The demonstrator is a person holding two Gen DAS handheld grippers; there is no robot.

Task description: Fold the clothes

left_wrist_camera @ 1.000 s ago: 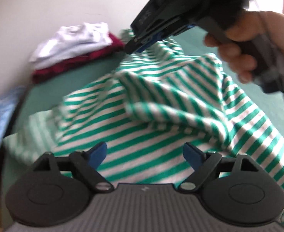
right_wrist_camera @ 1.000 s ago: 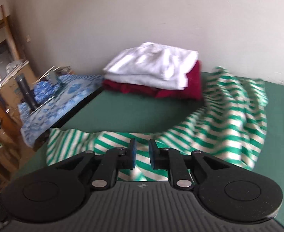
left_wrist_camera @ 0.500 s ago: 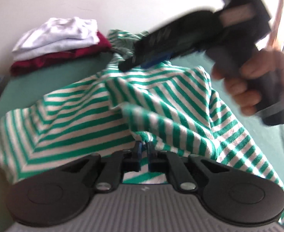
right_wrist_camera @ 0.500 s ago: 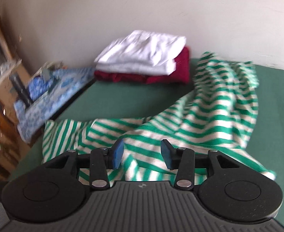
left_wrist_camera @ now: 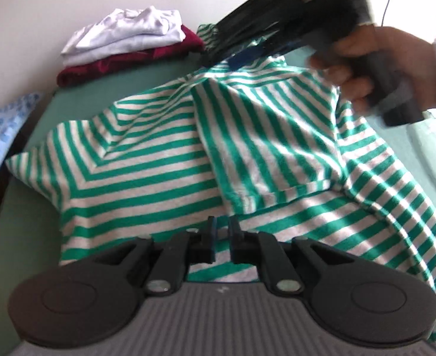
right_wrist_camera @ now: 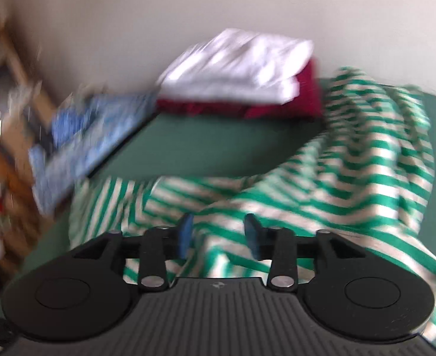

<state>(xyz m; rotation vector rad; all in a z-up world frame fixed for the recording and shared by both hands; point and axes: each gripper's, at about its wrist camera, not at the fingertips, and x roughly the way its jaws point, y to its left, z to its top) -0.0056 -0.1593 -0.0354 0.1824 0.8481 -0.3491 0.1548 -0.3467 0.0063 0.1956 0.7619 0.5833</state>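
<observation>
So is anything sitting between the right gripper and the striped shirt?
Nothing visible. The right gripper hangs right over the striped shirt, jaws closing with cloth just beyond them. The folded pile lies farther back by the wall.

Striped shirt (left_wrist_camera: 164, 160) spread on the table (left_wrist_camera: 78, 101), folded clothes stack (left_wrist_camera: 128, 47) behind it by the wall (left_wrist_camera: 54, 6).

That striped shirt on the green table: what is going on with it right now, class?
A person is working on the green-and-white striped shirt, which lies rumpled and not yet folded on the green table. The left hand-held gripper is nearly shut at the shirt's near edge, its jaws opening slightly; whether it pinches cloth is unclear. The right hand-held gripper is open over the fabric, its jaws closing. A folded white garment sits on a dark red one by the wall.
</observation>
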